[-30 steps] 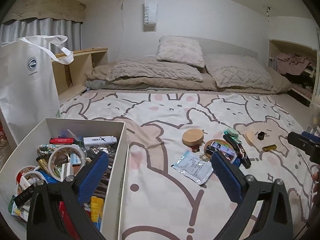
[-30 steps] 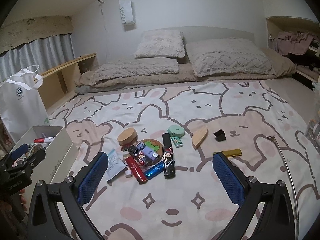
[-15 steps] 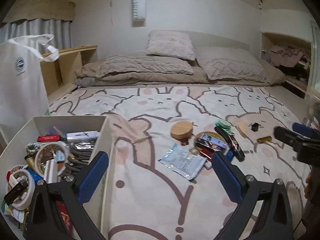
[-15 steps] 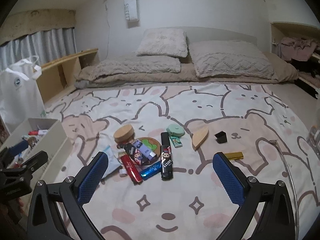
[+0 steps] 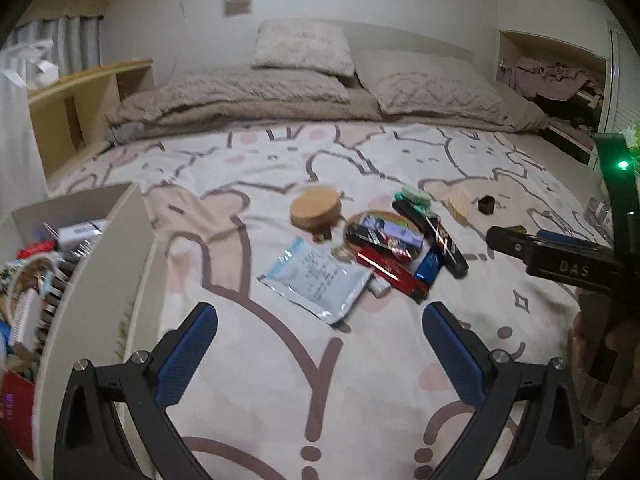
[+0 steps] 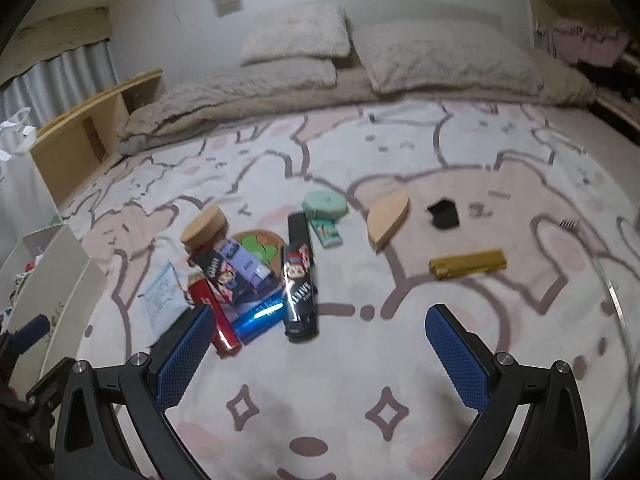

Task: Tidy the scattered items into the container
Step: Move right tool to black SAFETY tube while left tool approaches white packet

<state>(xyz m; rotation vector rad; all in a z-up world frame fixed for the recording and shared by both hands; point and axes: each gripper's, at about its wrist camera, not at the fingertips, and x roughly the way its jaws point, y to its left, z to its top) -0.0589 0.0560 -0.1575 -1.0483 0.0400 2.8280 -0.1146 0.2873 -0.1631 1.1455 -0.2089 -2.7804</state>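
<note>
On the bed, both claws, left claw (image 5: 320, 344) and right claw (image 6: 320, 346), hang wide apart, holding nothing. Next, grab the black tube (image 6: 300, 276) for the white box (image 5: 100, 280).

Open white container (image 5: 100, 264) part-filled at bed's left, scattered items (image 6: 256, 276) piled mid-bedspread, gold bar (image 6: 467, 264) apart

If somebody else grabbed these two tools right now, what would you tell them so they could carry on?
Left hand-held gripper: open, empty, above the bedspread near the white pouch.
Right hand-held gripper: open, empty, just short of the pile of tubes and boxes.
White box at the left already holds many items.
Left to do: the pile, cork lid, mint tape, wooden piece, black cube, gold bar.
</note>
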